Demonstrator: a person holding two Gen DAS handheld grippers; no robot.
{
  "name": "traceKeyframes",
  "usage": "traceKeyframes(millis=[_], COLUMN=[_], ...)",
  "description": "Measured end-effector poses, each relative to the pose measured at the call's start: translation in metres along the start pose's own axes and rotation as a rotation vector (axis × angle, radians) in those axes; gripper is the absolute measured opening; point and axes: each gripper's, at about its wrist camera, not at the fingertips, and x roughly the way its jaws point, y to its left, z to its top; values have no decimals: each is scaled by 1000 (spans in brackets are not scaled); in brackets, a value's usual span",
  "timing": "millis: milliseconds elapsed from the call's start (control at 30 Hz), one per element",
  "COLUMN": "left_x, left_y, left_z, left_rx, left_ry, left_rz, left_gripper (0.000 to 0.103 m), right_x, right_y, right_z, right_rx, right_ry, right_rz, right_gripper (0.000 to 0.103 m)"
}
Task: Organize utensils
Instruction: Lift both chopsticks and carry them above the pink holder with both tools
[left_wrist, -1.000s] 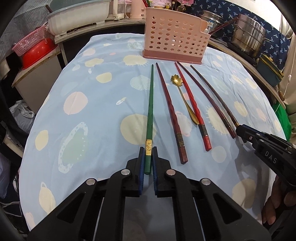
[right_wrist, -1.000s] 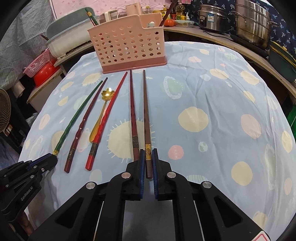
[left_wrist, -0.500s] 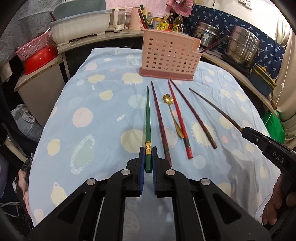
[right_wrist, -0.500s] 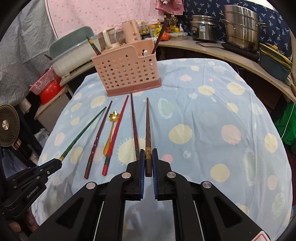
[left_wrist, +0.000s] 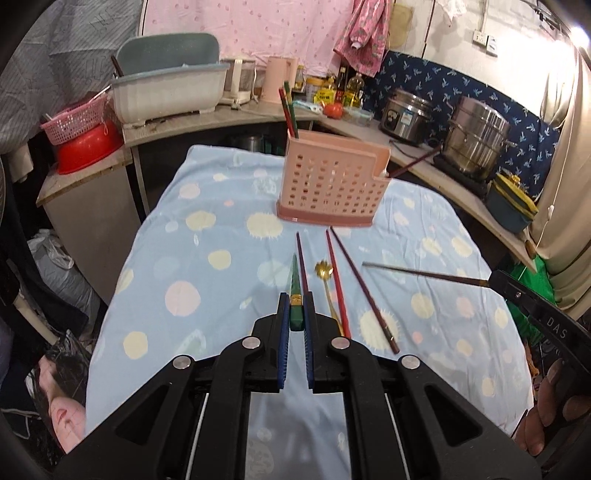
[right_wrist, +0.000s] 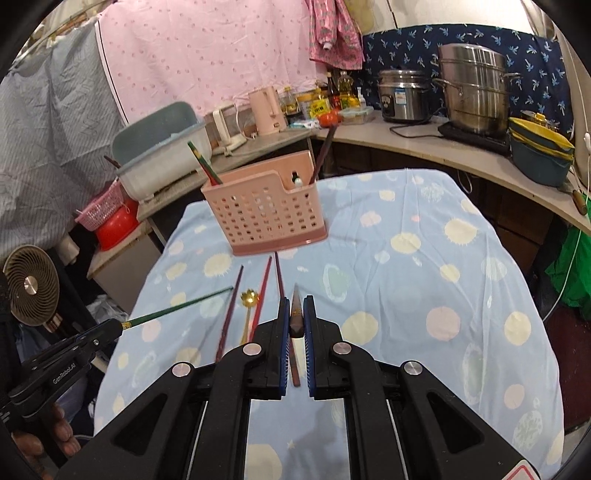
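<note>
My left gripper (left_wrist: 295, 314) is shut on a green chopstick (left_wrist: 295, 291) and holds it above the table; it also shows in the right wrist view (right_wrist: 177, 310). My right gripper (right_wrist: 295, 317) is shut on a dark brown chopstick (right_wrist: 295, 314), raised off the cloth; it also shows in the left wrist view (left_wrist: 424, 275). A pink perforated utensil basket (left_wrist: 330, 190) stands upright at the far end and holds several chopsticks. Three reddish chopsticks (left_wrist: 338, 280) and a gold spoon (left_wrist: 327, 280) lie on the cloth in front of it.
The table carries a blue cloth with pale spots (left_wrist: 207, 258). Behind it a counter holds a dish rack (left_wrist: 166, 92), a pink kettle (right_wrist: 267, 110), bottles, steel pots (right_wrist: 472, 88) and a red basin (left_wrist: 88, 146). A fan (right_wrist: 31, 290) stands at the left.
Both grippers have lifted their chopsticks off the cloth and risen, tilting up. The green and dark brown chopsticks no longer lie in the row on the table.
</note>
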Motion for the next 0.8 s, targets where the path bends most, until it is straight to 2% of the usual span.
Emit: traceKeyframes(millis=[333,800], left_x=[-17,-28], left_y=[-13,-29], left_z=[48,99], left_rx=[26,57], left_ry=[-107,-186], left_rz=[-4,-24], left_gripper=[7,7], right_x=[-21,-27], right_y=[8,9], right_z=[40,87], right_rx=[-7,4], right_ry=[-98,-169], right_rz=[22,37], right_gripper=[7,7])
